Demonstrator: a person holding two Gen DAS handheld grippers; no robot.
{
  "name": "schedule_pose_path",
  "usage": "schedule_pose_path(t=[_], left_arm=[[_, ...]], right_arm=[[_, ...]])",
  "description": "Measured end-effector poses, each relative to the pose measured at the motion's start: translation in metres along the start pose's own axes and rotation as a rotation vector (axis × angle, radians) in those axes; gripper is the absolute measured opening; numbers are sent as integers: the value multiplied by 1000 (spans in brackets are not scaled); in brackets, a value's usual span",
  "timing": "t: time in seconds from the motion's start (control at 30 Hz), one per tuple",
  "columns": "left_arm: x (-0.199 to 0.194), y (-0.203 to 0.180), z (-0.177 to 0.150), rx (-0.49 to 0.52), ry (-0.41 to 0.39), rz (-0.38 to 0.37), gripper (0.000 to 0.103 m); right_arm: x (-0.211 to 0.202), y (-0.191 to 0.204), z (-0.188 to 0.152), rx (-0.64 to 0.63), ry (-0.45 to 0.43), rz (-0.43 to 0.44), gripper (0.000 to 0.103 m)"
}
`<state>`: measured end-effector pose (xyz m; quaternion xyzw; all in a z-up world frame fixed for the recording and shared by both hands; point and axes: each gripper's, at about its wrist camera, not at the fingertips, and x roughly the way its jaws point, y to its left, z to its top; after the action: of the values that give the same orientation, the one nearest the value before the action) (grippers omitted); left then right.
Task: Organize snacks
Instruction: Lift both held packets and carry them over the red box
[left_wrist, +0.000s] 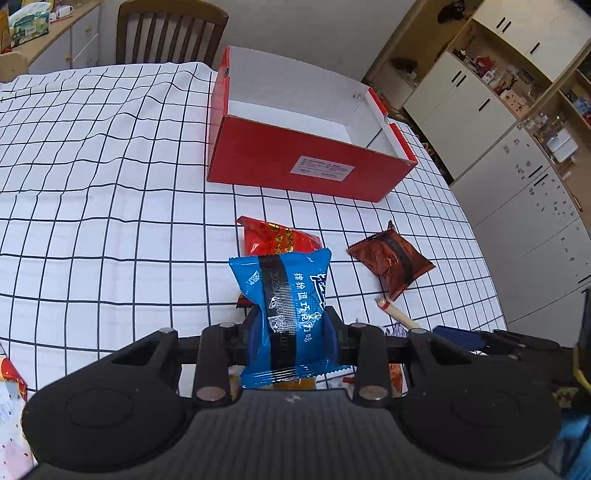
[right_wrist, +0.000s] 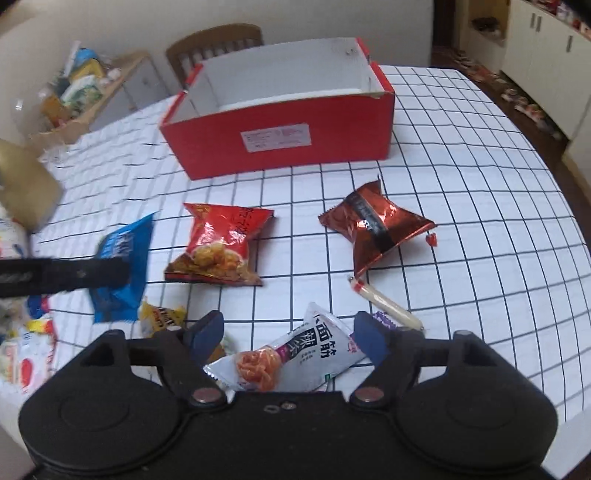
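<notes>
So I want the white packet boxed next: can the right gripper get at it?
Probably yes: the right gripper stands open with the white packet lying between its fingers, and nothing covers it.

Soft, even indoor light fills both views, with only faint shadows. Fisheye bending curves the checked tablecloth (left_wrist: 110, 184) grid toward the edges. Glare glints off the brown foil packet (right_wrist: 376, 225). The right view's left side smears with motion blur.
</notes>
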<state>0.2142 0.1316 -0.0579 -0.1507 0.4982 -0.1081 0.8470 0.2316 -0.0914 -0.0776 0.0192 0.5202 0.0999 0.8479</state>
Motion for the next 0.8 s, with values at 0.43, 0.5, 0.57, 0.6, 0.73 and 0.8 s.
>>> schedule_pose_path(t=[0.43, 0.5, 0.57, 0.6, 0.73, 0.8], left_arm=[[-22, 11, -16, 37, 0, -15, 33], [-22, 11, -16, 40, 2, -13, 33], [-21, 11, -16, 41, 4, -11, 33], [-20, 11, -15, 41, 6, -7, 33], [-16, 6, -10, 50, 7, 1, 33], [-14, 2, -5, 55, 7, 3, 33]], right_arm=[[33, 19, -5, 138, 129, -166, 16], [29, 17, -8, 133, 121, -173, 12], [27, 16, -7, 127, 112, -178, 8], [25, 15, -7, 125, 106, -177, 8], [15, 7, -6, 123, 76, -157, 6], [7, 3, -4, 118, 56, -145, 5]])
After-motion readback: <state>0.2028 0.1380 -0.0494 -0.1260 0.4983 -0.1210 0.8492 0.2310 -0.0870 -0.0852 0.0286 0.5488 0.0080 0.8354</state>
